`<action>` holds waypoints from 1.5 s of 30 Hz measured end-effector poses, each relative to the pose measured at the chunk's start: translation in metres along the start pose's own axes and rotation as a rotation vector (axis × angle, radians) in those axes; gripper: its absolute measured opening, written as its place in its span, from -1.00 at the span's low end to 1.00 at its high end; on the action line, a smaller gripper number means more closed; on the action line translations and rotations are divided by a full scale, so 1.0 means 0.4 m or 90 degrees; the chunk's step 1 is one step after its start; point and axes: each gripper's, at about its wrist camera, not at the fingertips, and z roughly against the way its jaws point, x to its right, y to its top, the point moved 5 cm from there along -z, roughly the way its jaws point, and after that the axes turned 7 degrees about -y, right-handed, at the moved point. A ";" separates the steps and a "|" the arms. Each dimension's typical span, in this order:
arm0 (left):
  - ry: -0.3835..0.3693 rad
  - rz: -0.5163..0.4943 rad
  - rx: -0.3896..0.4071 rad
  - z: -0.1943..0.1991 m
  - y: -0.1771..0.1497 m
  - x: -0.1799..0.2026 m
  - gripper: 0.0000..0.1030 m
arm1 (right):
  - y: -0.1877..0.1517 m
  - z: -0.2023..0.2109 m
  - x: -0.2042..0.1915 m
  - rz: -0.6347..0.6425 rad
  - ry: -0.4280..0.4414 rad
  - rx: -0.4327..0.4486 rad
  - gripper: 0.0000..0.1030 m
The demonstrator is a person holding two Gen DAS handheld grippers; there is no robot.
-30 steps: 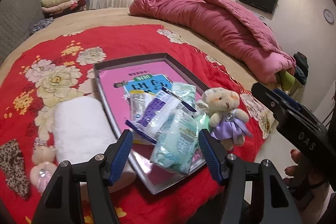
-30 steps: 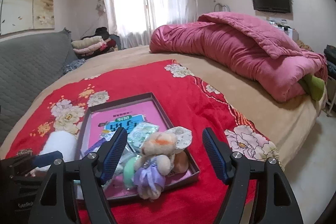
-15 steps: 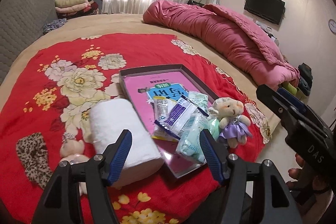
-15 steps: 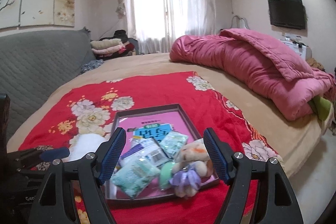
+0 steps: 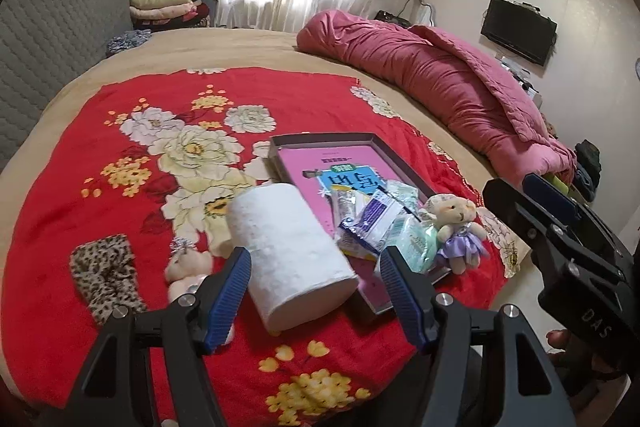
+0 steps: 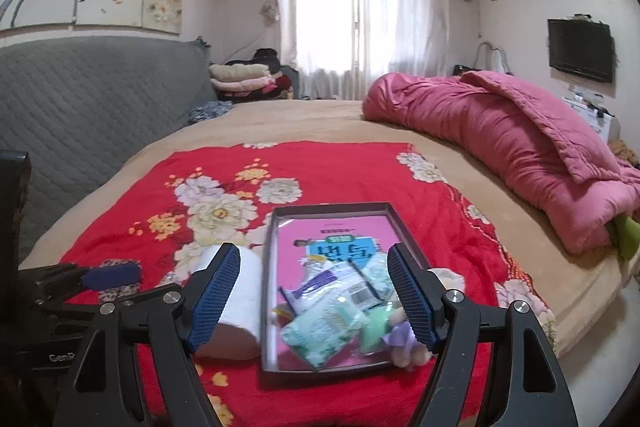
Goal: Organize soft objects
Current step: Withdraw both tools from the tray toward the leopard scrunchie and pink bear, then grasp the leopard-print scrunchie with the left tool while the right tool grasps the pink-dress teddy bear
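Hovering spread and empty, both tongs, left tongs (image 5: pixel 316 291) and right tongs (image 6: pixel 314 293); squeezing white roll (image 5: pixel 290 255) could crush it, nudging tray (image 6: pixel 270 291).

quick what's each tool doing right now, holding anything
left tool: open, holding nothing, above the paper roll.
right tool: open, holding nothing, above the tray.

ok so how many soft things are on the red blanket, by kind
plush bears: 2, purple-dress bear at the tray's edge, pale bear on the blanket
paper roll: 1
leopard cloth: 1
soft packets heaped in the tray: about 4, overlapping
total: about 8
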 end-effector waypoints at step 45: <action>0.111 0.159 -0.016 0.109 -0.118 -0.387 0.29 | -0.127 -0.081 -0.431 0.193 0.184 -0.129 0.50</action>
